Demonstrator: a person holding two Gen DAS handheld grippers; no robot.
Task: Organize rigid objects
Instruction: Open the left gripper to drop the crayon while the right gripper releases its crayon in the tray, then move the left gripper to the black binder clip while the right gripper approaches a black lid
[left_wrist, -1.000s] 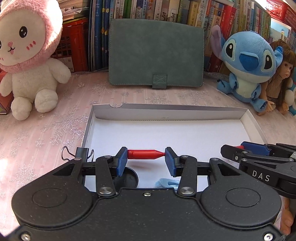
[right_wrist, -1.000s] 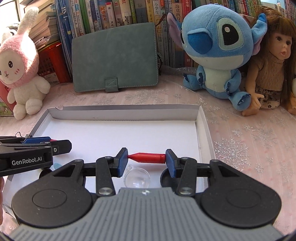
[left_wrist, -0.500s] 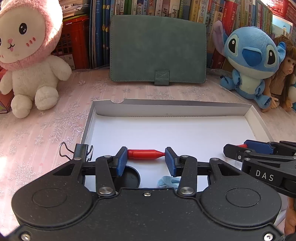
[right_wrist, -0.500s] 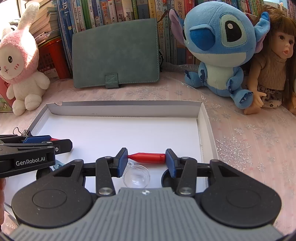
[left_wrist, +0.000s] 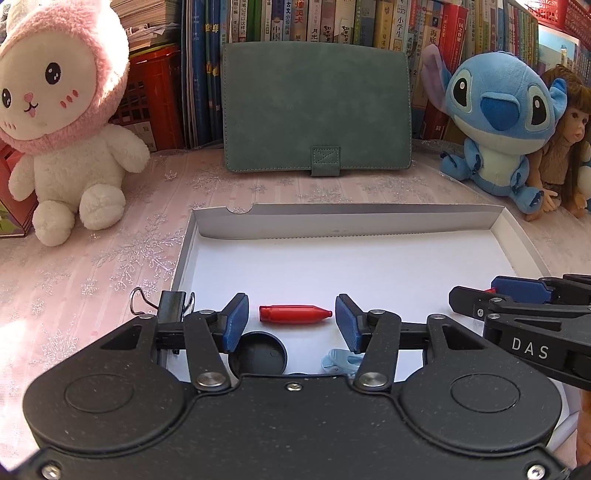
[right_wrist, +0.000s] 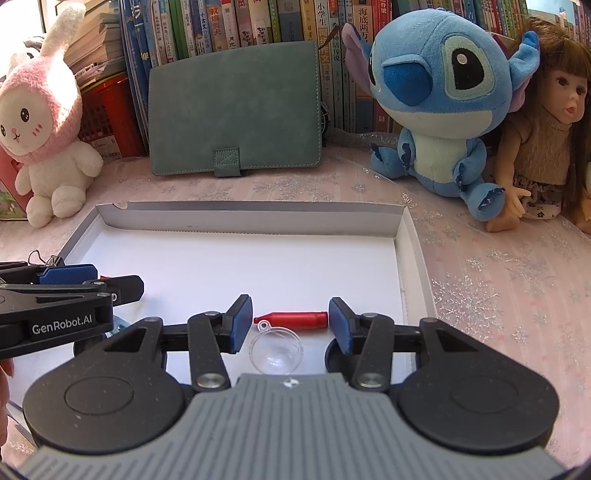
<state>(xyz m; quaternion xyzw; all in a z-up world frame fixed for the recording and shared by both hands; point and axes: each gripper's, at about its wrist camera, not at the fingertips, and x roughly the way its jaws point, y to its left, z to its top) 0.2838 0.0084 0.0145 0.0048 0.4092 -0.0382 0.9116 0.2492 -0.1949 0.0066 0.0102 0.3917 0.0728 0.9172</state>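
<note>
A white box (left_wrist: 517, 240) sits in the middle of the pink worktop (left_wrist: 74, 277). Each tool, left tool (left_wrist: 291, 325) and right tool (right_wrist: 290, 325), is open and holds nothing. A red cap (left_wrist: 293, 314) lies loose near the box's front edge.

Glossy red plastic piece (left_wrist: 294, 314) lies in matt white cardboard tray (left_wrist: 347, 221); clear dome (right_wrist: 276, 348).

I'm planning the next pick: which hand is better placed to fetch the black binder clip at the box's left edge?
Left. The binder clip sits right beside the open left tool, at the left wall of the box. From the open right tool, the clip lies far to the left, beyond the left tool.
</note>
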